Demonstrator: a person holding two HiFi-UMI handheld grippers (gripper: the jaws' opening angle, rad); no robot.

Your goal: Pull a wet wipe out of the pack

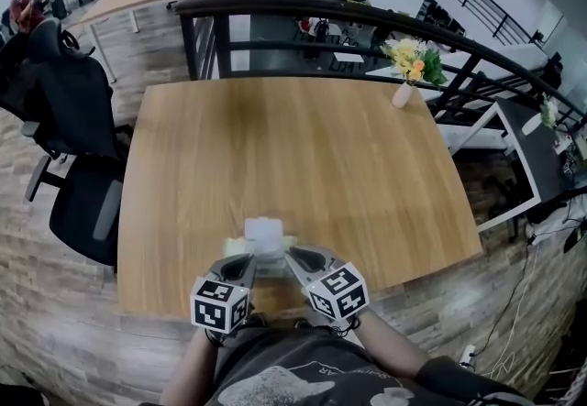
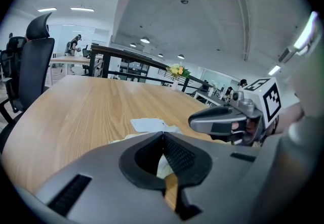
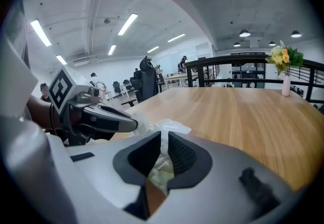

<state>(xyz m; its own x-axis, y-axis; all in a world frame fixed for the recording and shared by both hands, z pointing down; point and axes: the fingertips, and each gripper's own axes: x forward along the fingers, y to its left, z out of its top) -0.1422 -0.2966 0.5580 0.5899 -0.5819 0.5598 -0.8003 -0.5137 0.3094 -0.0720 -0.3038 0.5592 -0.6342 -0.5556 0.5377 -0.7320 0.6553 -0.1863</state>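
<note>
A pale green wet wipe pack (image 1: 264, 239) with a white flap on top lies near the table's front edge, between my two grippers. My left gripper (image 1: 240, 257) is at the pack's left end. In the left gripper view its jaws (image 2: 163, 134) are shut tip to tip on the near edge of the pack (image 2: 148, 124). My right gripper (image 1: 292, 257) is at the pack's right end. Its jaws (image 3: 164, 139) stand a narrow slit apart with white material (image 3: 169, 128) from the top of the pack in the slit. Whether the pads press on it is unclear.
The pack lies on a wooden table (image 1: 303, 148). A small vase of flowers (image 1: 408, 74) stands at the table's far right corner, with a black railing (image 1: 321, 10) behind it. Black office chairs (image 1: 78, 120) stand to the left of the table.
</note>
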